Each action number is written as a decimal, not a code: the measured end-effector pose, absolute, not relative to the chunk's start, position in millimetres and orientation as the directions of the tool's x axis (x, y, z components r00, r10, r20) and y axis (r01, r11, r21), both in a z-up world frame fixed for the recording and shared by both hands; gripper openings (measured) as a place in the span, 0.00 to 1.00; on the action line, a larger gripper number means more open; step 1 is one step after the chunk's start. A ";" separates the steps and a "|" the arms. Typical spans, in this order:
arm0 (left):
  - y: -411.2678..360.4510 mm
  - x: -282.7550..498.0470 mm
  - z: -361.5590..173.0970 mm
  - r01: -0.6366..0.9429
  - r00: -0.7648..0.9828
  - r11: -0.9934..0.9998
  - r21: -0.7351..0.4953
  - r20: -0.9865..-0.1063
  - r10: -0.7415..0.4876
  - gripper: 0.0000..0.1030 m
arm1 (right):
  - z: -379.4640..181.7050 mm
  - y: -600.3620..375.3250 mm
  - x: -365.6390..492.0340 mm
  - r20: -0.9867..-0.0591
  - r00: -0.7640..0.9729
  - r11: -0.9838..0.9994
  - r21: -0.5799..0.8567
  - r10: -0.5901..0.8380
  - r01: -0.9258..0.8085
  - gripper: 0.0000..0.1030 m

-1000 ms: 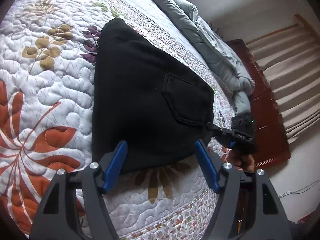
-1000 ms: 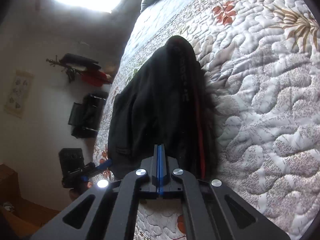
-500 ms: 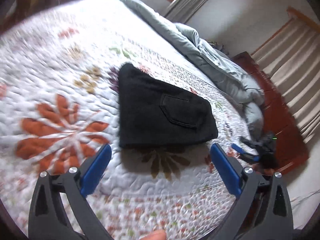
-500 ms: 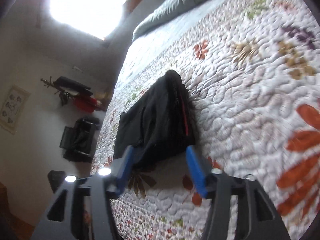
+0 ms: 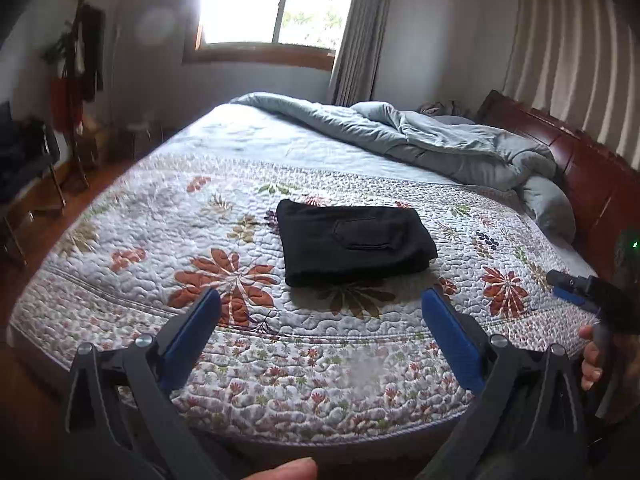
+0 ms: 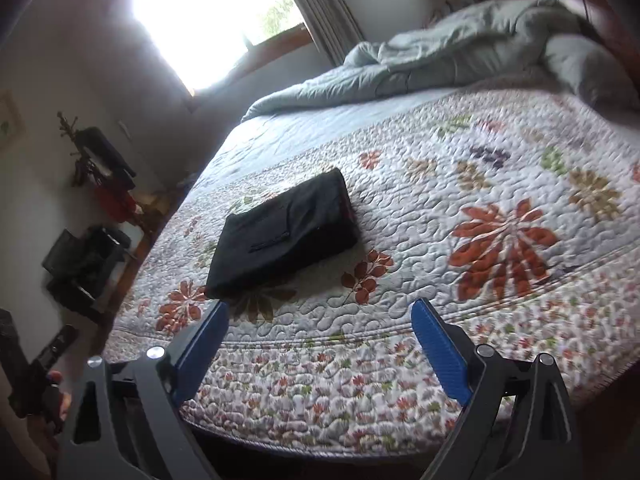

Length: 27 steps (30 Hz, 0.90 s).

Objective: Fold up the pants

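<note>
The black pants [image 5: 352,242] lie folded in a compact rectangle on the floral quilt [image 5: 160,216], a back pocket facing up. They also show in the right wrist view [image 6: 284,232], left of centre. My left gripper [image 5: 320,308] is open and empty, held back over the bed's near edge, well short of the pants. My right gripper [image 6: 320,320] is open and empty too, back from the pants and to their right. The right gripper also shows at the right edge of the left wrist view [image 5: 576,290].
A rumpled grey duvet [image 5: 420,136] lies along the far side by the dark wooden headboard [image 5: 580,160]. A window [image 5: 272,0] is in the far wall. A coat stand [image 5: 76,56] and a dark chair [image 6: 84,264] stand on the floor at the left.
The right gripper let go of the pants and opened. Both grippers pulled back and up from the bed, so the folded pants now lie alone and farther away.
</note>
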<state>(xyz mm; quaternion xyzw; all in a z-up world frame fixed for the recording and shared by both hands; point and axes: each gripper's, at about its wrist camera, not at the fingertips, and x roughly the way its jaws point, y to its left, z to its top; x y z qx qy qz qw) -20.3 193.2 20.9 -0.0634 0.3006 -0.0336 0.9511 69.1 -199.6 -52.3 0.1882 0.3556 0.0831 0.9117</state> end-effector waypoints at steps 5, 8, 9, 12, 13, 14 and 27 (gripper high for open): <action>164.3 -60.4 43.5 0.056 0.839 0.995 -0.082 -0.537 -0.091 0.97 | -15.8 -170.5 19.5 -0.577 0.798 0.968 0.251 0.173 -0.029 0.96; 150.8 -79.1 50.2 0.061 0.849 0.997 -0.036 -0.523 -0.071 0.97 | -2.4 -153.4 -4.9 -0.557 0.819 0.982 0.184 0.135 -0.037 0.96; 147.9 -83.8 51.4 0.060 0.852 0.998 -0.028 -0.519 -0.066 0.97 | 1.5 -149.2 -12.5 -0.552 0.823 0.984 0.174 0.133 -0.042 0.96; 142.6 -100.4 57.1 0.063 0.853 0.997 -0.039 -0.517 -0.074 0.97 | 12.0 -137.3 -32.1 -0.535 0.837 0.989 0.142 0.113 -0.043 0.96; 142.0 -106.5 58.3 0.059 0.853 0.997 -0.041 -0.518 -0.071 0.97 | 14.0 -134.5 -36.6 -0.529 0.841 0.989 0.139 0.116 -0.050 0.96; 142.4 -111.4 59.3 0.052 0.854 0.998 -0.042 -0.517 -0.066 0.97 | 16.5 -130.2 -42.6 -0.524 0.843 0.989 0.135 0.119 -0.055 0.96; 164.2 -142.9 49.7 -0.072 0.838 0.990 -0.120 -0.546 -0.005 0.97 | 13.1 -79.4 -63.6 -0.530 0.836 0.989 0.061 0.145 -0.132 0.96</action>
